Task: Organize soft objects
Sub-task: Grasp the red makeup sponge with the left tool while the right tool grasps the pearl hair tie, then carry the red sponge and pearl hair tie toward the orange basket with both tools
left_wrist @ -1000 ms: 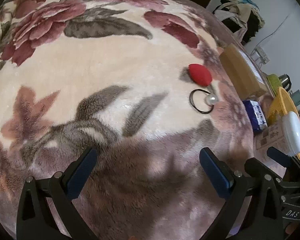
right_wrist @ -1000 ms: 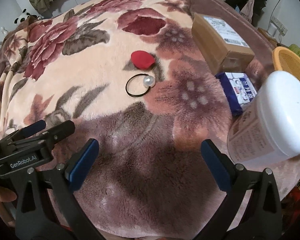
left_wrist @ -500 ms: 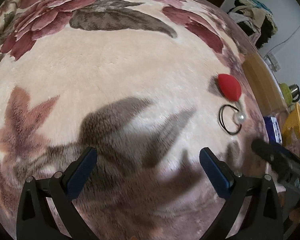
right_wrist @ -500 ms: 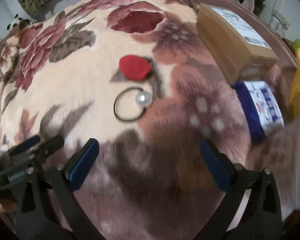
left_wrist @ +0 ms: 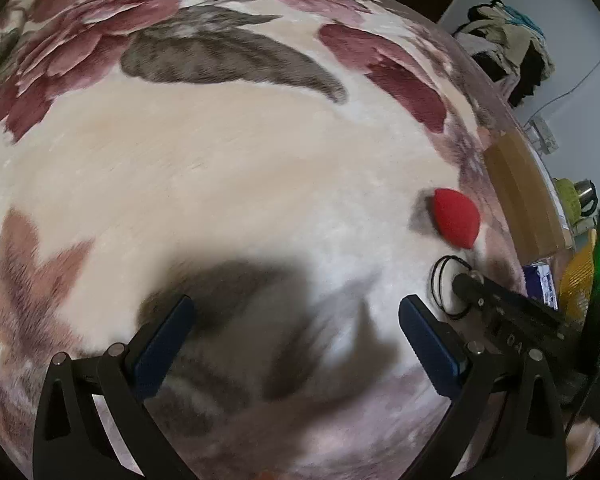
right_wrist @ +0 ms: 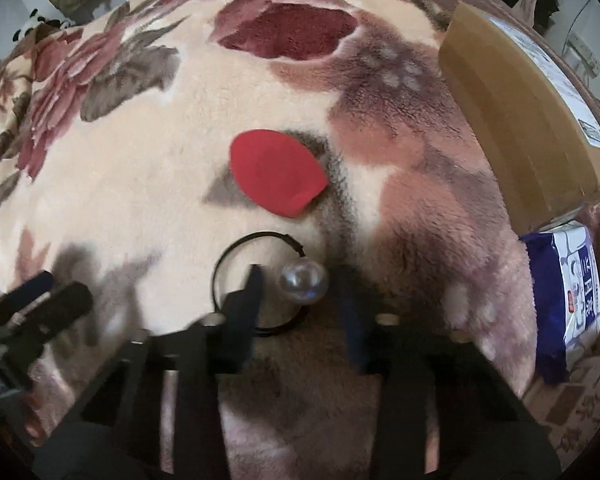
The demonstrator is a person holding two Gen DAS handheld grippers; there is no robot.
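right gripper [right_wrist: 300, 284]: pitched steeply down, jaws drawn in around the pearl hair tie [right_wrist: 304, 282] on the floral blanket [right_wrist: 140, 184], just below the red sponge [right_wrist: 276, 176]. left gripper [left_wrist: 296, 320]: angled down, jaws wide, empty.

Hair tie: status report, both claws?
Right claw shut on hair tie pearl. Left claw open, empty. Red sponge beyond, untouched.
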